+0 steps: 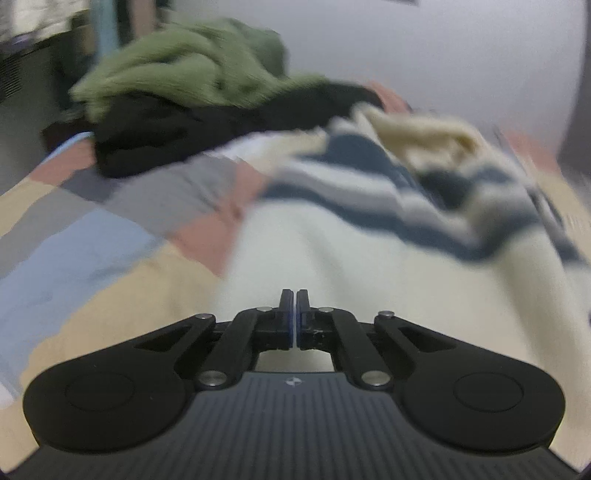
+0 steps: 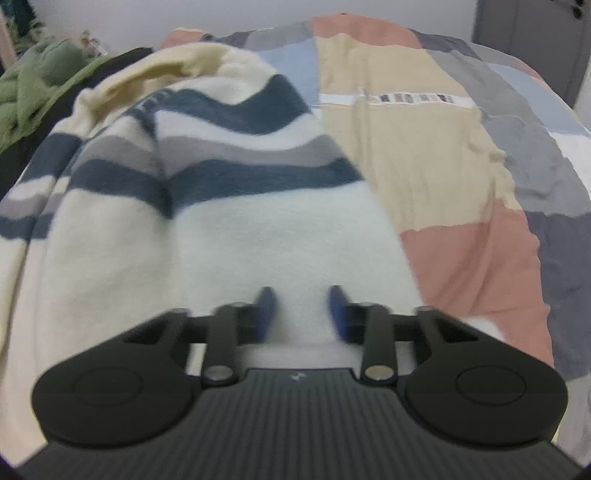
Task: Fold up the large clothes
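Note:
A large cream sweater point(image 1: 332, 243) with navy and grey stripes lies spread and rumpled on a patchwork bed cover point(image 1: 92, 251). My left gripper point(image 1: 294, 295) hovers low over its plain cream hem, jaws pressed together, and I see no cloth between them. In the right wrist view the same sweater point(image 2: 258, 229) fills the left and middle. My right gripper point(image 2: 303, 295) is down at the cream hem near the sweater's right edge. Its blue-padded fingers point(image 2: 267, 299) stand apart with cream cloth showing in the gap. Both views are blurred.
A green garment point(image 1: 184, 62) lies heaped on a black one point(image 1: 184, 129) at the far side of the bed, left of the sweater. Bare patchwork cover point(image 2: 424, 147) stretches to the sweater's right. A pale wall and a grey door point(image 2: 535, 33) stand behind.

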The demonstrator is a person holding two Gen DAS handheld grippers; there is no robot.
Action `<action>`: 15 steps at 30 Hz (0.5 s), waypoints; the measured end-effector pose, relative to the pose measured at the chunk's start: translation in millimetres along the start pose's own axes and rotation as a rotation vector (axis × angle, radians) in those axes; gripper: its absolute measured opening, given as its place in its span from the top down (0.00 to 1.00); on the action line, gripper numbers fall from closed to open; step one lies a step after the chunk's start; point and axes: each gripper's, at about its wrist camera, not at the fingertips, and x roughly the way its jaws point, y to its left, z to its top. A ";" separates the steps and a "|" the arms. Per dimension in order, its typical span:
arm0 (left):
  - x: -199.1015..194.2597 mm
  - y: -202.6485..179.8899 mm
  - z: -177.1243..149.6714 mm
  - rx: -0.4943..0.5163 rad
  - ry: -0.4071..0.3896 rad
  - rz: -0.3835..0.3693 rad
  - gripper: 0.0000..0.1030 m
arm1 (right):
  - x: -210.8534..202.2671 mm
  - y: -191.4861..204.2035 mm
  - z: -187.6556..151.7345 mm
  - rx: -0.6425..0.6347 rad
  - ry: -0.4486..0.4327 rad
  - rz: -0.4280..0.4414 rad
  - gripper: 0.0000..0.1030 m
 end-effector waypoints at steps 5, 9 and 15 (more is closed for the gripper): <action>-4.2 55.4 25.2 -0.141 -0.031 0.008 1.00 | -16.8 1.7 12.6 -0.070 -0.044 -0.039 0.98; -5.3 81.2 38.1 -0.193 -0.035 -0.031 1.00 | -37.8 -18.3 36.9 -0.057 -0.132 -0.093 0.98; -3.3 76.1 40.7 -0.172 0.004 -0.195 1.00 | -47.2 -60.1 56.0 0.045 -0.189 -0.121 0.98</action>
